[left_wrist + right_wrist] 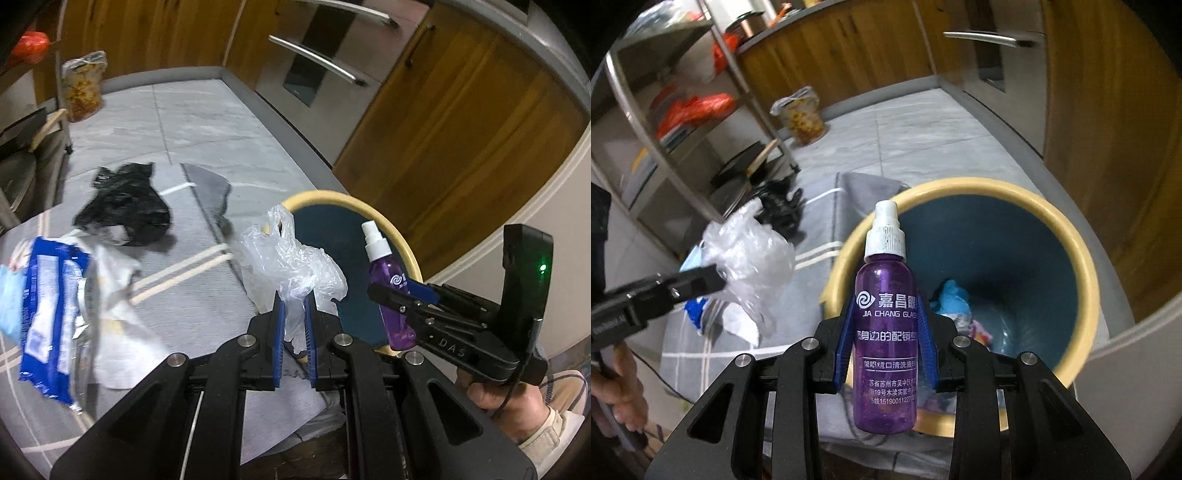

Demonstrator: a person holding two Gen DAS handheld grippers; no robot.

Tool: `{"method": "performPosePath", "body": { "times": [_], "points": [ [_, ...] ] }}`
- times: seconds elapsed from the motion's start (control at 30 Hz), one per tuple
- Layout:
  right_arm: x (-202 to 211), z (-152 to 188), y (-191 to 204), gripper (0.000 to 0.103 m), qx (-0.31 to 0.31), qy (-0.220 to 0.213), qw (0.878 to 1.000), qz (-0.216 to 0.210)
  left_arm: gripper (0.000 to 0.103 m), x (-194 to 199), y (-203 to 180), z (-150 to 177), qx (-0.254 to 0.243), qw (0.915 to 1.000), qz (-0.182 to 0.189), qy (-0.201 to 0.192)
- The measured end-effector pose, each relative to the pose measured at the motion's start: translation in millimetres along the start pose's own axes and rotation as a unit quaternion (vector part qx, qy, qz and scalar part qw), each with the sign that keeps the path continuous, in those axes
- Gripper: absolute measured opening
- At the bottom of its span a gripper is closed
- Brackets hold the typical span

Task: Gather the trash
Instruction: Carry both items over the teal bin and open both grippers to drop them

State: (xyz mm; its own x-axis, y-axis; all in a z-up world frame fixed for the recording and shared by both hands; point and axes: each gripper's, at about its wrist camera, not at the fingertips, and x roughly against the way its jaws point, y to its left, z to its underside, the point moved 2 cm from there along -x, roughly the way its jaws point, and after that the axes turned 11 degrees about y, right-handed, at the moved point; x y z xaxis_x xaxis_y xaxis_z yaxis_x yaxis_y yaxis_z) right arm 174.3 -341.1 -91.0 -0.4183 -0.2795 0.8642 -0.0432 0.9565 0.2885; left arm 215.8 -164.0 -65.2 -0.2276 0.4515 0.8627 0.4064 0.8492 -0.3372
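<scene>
My left gripper [294,299] is shut on a crumpled clear plastic bag [291,258], held up near the rim of a round bin [369,214] with a cream rim and dark blue inside. My right gripper [885,306] is shut on a purple spray bottle [885,332] with a white nozzle, upright, over the near edge of the bin [1082,258]. In the left wrist view the right gripper [397,295] and the bottle [388,291] hang over the bin. In the right wrist view the left gripper [716,280] with the bag [750,258] is to the left. Some trash lies at the bin's bottom.
On the grey rug [192,302] lie a black plastic bag [125,206], a blue and white wrapper [48,325] and white paper [118,332]. A snack bag [82,86] stands by the metal shelf rack [665,129]. Wooden cabinets [461,129] run behind the bin.
</scene>
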Motion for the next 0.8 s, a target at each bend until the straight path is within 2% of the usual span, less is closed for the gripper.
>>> {"method": "performPosePath", "body": {
  "times": [0.23,0.47,0.73,0.8],
  "points": [
    [-14,4,-27,0.034,-0.029,0.011,0.999,0.007,0.01,-43,-13,-12,-0.014,0.9994,0.007,0.03],
    [-26,-3,-30,0.034,-0.038,0.014,0.999,0.006,0.01,-69,-26,-24,-0.024,0.9985,0.02,0.046],
    [-42,0,-39,0.034,-0.047,0.037,0.998,0.006,0.01,-89,-38,-23,-0.046,0.9969,-0.018,0.061],
    [-47,1,-39,0.034,-0.047,0.045,0.998,0.009,0.013,-90,-39,-23,-0.047,0.9965,-0.027,0.063]
  ]
}}
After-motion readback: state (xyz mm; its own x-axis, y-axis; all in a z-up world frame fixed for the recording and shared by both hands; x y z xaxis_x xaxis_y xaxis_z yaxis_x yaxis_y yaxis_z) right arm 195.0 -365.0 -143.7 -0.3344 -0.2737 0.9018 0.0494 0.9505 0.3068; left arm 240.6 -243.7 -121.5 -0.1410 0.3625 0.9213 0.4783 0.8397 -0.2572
